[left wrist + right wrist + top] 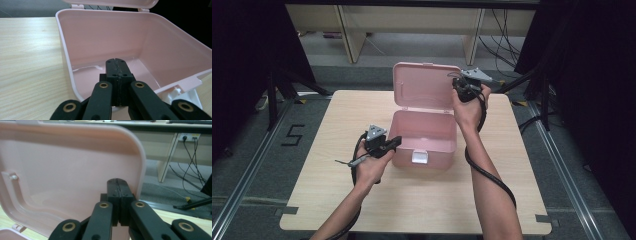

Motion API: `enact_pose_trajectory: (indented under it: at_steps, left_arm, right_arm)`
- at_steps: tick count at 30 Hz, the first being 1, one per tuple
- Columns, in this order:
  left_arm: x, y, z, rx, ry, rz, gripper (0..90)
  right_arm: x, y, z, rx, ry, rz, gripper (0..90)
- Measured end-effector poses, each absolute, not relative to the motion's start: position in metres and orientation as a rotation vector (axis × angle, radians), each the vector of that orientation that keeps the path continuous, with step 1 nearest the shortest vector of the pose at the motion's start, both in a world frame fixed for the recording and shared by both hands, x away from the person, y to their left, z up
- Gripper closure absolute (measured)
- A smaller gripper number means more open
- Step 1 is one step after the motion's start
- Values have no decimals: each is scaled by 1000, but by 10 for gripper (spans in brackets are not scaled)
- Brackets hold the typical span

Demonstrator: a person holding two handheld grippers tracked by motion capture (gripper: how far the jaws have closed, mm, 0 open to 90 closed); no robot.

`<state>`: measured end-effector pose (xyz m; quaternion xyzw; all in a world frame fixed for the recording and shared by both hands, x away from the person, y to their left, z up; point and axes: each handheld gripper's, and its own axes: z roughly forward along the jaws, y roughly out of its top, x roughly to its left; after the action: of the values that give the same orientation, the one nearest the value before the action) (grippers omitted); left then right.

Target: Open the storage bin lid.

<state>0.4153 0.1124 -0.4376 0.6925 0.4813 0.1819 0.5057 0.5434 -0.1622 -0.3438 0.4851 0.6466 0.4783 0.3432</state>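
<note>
Open pink box at the wooden table's centre, both grippers clenched empty.
Left gripper view reveals the bare interior; right gripper view, the raised lid, cables beyond.

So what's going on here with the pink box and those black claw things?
A person holds a black two-jaw gripper in each hand at a light wooden table. A pink plastic box sits open on it, empty inside, its hinged lid standing upright. The left gripper, jaws shut, points over the box's left wall. The right gripper, also shut, is up by the lid's right edge.
</note>
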Motion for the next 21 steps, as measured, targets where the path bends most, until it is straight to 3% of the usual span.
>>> enact_pose_trajectory:
  at_steps: [21]
  left_arm:
    - [415,112,-438,1669,1161,436,898]
  right_arm:
    - [527,-166,-354,1277,1744,1249,900]
